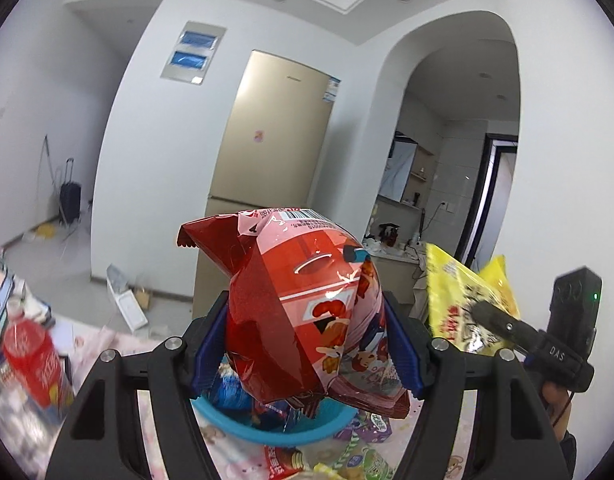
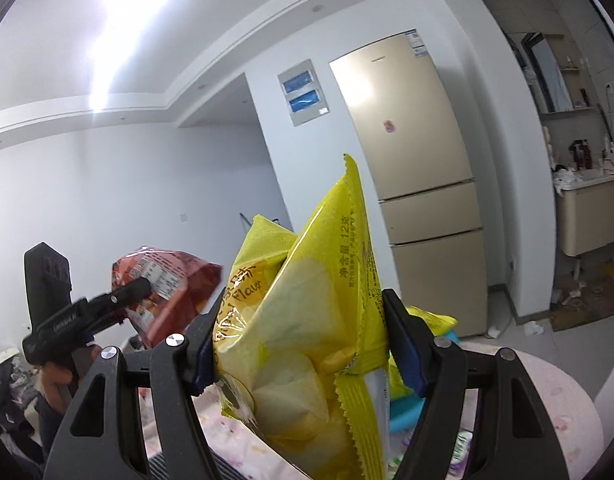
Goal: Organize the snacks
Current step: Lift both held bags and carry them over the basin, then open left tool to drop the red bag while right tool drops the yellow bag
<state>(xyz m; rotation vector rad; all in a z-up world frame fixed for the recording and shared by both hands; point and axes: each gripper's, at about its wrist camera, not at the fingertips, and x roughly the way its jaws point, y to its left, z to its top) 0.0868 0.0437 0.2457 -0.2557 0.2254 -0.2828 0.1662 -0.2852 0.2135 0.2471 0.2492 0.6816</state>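
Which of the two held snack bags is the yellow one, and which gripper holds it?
The crinkled yellow plastic snack bag is clamped in the right gripper; the left gripper holds the glossy red bag.

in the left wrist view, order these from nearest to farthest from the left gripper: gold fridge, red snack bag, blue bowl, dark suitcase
1. red snack bag, clamped between the left gripper's pads.
2. blue bowl, just below the bag on the table.
3. gold fridge, against the wall behind.
4. dark suitcase, far left across the floor; looks slightly farther than the fridge, not certain.

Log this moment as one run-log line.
left gripper: shut on red bag | right gripper: shut on yellow bag | blue bowl: below
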